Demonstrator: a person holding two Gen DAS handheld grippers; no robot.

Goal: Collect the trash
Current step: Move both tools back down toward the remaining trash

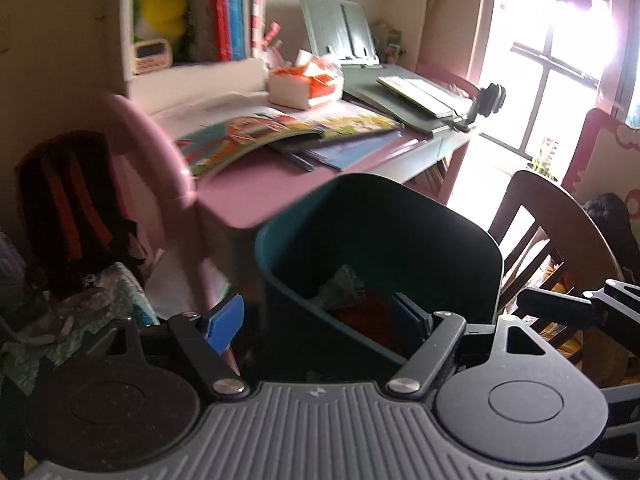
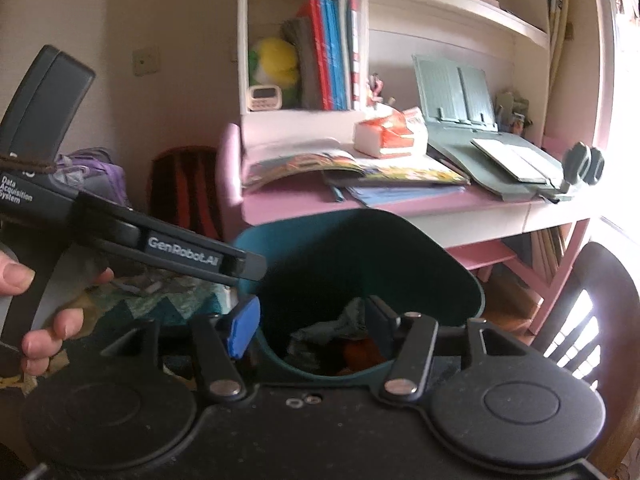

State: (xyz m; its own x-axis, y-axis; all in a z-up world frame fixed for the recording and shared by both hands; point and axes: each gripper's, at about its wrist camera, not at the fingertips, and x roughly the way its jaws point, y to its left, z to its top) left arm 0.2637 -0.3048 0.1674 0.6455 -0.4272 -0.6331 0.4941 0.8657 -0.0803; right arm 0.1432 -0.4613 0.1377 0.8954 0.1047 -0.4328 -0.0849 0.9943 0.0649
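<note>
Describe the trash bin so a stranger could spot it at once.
Find the pink desk under the white bookshelf. Directly in front of it sits the trash bin: dark teal, open-topped, crumpled waste inside, unlike the brown wooden chair beside it.

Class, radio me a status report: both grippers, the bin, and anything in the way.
Left gripper open, empty. Right gripper open, empty, jaws astride the bin rim. Bin holds crumpled trash. Desk close behind, chair at right.
</note>
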